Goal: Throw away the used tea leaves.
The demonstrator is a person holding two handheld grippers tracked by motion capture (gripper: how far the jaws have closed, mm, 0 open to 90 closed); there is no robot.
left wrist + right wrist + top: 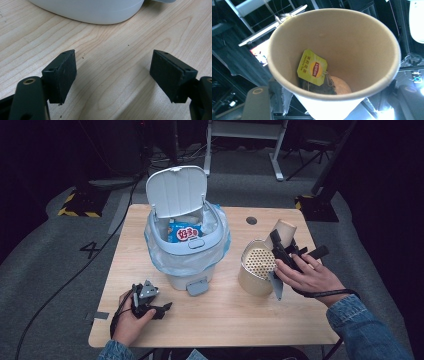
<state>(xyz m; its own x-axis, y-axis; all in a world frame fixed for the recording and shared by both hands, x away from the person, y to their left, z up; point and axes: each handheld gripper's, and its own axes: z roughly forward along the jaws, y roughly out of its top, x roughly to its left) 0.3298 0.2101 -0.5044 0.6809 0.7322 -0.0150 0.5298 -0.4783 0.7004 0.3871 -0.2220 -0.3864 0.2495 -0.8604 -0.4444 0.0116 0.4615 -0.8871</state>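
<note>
Holding a paper cup (283, 231) tipped over a beige strainer canister (256, 268), the right gripper (286, 251) has its jaws clamped on the cup's sides, so that's a proper grip and not just a nudge. In the right gripper view the paper cup (334, 57) has a used tea bag (318, 86) with a yellow Lipton tag (312, 67) stuck down near the bottom. The canister sits just right of the white trash bin (186, 245), whose lid stands open with a blue snack packet (184, 232) inside.

The left gripper (150, 304) rests on the wooden table (225, 320) in front of the bin, jaws spread wide with nothing in them; the left gripper view shows bare wood between the pads (65, 75).

What could go sideways: the wet bag looks plastered to the cup wall, so a tilt alone may not shake it loose. Squeezing harder would likely crush the thin cup. Tipping too far from the canister's perforated insert (259, 260) could drop the bag or dregs on the table, and bumping the canister might knock it over.
</note>
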